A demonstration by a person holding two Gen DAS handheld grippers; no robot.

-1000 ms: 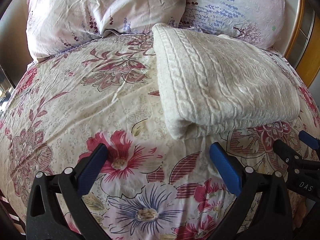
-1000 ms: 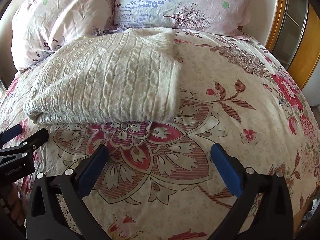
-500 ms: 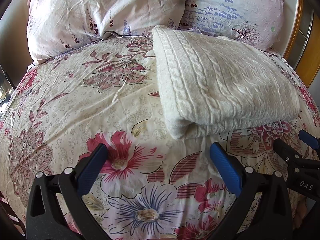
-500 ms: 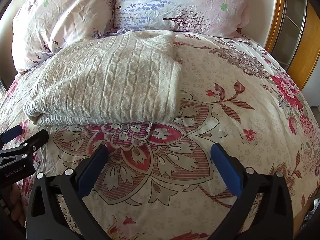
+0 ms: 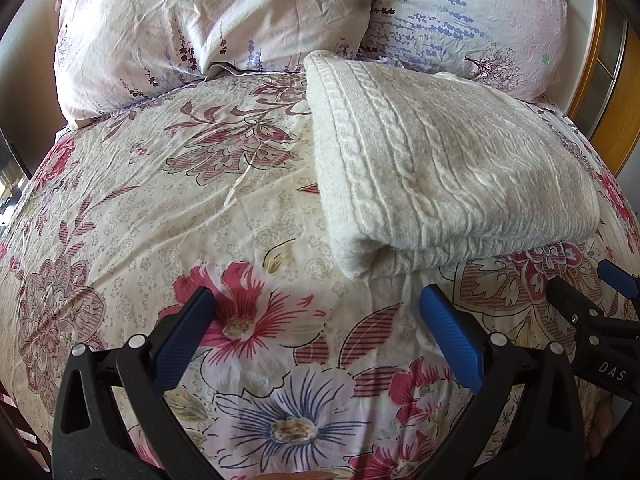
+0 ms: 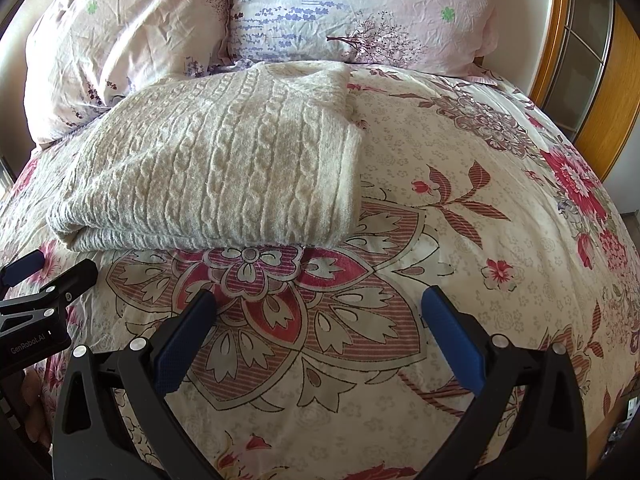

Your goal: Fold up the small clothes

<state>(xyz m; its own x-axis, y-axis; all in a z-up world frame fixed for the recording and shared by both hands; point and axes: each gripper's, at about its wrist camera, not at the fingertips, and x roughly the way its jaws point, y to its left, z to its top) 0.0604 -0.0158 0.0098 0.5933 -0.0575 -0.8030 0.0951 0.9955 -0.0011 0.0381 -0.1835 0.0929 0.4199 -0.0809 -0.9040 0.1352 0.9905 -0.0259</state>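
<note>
A cream cable-knit sweater (image 5: 440,168) lies folded into a thick rectangle on the floral bedspread (image 5: 180,208), its folded edge toward me. In the right wrist view the same sweater (image 6: 224,168) sits at the upper left. My left gripper (image 5: 316,312) hangs open just short of the sweater's near left corner, nothing between its blue pads. My right gripper (image 6: 318,312) is open too, over bare bedspread (image 6: 480,200) below the sweater's right end. Each gripper shows at the edge of the other's view: the right gripper (image 5: 592,304), the left gripper (image 6: 44,276).
Two floral pillows (image 5: 208,28) (image 6: 360,12) lean at the head of the bed, right behind the sweater. A wooden frame with glass panels (image 6: 588,60) stands along the right side. Part of a hand (image 6: 30,392) shows under the left gripper.
Both views have drifted back and up very slightly; the sweater sits a touch higher in frame. Both grippers stay open and the sweater has not been touched.
</note>
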